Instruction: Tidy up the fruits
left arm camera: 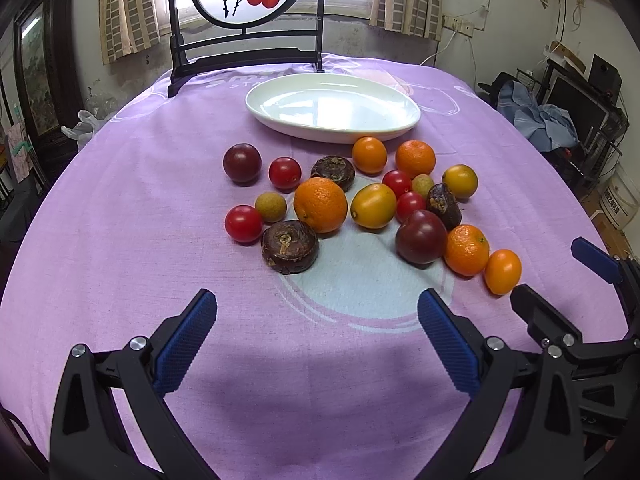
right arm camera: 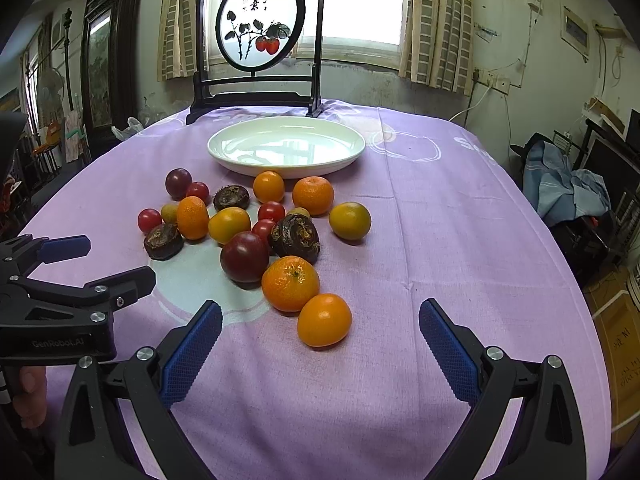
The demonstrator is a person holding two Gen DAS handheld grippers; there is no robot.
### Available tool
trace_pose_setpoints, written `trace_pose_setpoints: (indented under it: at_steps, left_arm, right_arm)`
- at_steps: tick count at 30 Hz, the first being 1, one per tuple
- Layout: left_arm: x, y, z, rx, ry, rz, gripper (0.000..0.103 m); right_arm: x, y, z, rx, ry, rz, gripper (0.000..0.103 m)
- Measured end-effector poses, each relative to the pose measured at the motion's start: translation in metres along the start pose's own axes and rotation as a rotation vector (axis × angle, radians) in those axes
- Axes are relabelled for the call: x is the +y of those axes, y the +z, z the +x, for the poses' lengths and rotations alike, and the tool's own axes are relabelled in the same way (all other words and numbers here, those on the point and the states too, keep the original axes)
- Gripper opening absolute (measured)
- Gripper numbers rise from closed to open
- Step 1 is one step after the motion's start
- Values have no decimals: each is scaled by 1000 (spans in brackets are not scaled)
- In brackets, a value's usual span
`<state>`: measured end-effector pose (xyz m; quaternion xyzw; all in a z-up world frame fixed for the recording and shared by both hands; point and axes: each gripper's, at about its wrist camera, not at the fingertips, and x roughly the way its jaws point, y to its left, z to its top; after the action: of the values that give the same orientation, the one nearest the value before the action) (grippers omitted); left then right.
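Purple-clothed surface — fruit cluster centre, white plate at 12 o'clock, bare. Left gripper spread, right gripper spread — both holding nothing.

each hand-held gripper is black plastic: the left hand-held gripper and right hand-held gripper carry blue ribbed pads, silver round screws, and white "genrobot.ai" lettering on the left one's side.
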<state>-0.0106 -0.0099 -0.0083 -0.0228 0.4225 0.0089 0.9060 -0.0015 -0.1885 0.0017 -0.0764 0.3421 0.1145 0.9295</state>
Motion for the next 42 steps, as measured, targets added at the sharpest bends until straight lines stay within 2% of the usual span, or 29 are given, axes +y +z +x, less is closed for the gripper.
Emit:
trace_pose_setpoints:
  at_steps: [33,39,42]
  left_arm:
    - [1,-1,4,20,2,-1,99]
    - [6,0,4,18,5,4,99]
    - [16,0,6,19,-16,0,99]
  right_arm:
    - [1,-4,6,32,-13,-18,99]
    - [-2,-7,12,83,-16,-48,99]
    - [-5,-12,18,126,9,-69,99]
